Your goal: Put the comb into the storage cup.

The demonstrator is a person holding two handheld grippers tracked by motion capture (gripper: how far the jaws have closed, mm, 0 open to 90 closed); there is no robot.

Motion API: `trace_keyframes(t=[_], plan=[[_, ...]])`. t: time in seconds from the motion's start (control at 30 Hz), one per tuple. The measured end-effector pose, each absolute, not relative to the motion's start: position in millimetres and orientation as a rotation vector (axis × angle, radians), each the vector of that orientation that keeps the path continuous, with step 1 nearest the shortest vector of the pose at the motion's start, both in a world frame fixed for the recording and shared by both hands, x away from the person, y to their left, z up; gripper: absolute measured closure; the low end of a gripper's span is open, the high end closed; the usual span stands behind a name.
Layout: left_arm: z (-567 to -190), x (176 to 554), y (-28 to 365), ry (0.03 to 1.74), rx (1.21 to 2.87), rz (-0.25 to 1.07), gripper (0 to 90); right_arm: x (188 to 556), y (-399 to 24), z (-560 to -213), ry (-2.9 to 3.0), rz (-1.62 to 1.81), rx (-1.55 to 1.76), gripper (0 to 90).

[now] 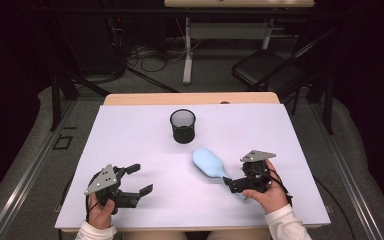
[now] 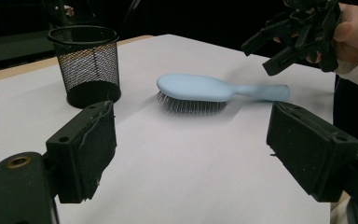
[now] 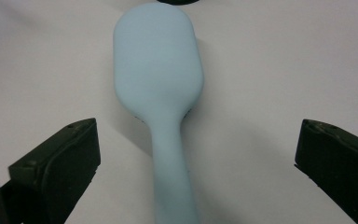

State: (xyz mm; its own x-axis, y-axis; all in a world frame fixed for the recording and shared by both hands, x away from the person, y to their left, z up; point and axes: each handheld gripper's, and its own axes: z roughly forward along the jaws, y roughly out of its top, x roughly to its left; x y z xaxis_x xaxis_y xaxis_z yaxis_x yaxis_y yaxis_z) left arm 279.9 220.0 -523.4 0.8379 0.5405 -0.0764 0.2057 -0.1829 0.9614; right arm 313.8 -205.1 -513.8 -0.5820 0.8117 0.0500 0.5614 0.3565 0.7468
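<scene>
High view shows the pale blue hairbrush (image 1: 209, 163) lying bristles down on the white table (image 1: 130, 140), just in front of the black mesh cup (image 1: 183, 125). Right gripper (image 1: 228, 183) hovers over its handle, jaws spread wide and clear of it. Left gripper (image 1: 142, 179) waits well apart, jaws wide, holding nothing.

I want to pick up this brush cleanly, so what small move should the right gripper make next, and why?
Probably lower the right gripper a little and close on the handle. Its jaws stand wide open on either side of the blue hairbrush handle, not touching it, and the brush lies bristles down on the white table. The left gripper rests open, apart.
</scene>
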Motion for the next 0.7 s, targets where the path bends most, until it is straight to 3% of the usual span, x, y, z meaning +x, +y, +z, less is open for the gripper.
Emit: trace_keyframes(t=[0.7], plan=[[-523.5,279.9,219.6,0.576,1.761,0.331,15.5,313.5,-196.1,-514.1,2.373,0.994,1.136,0.0]])
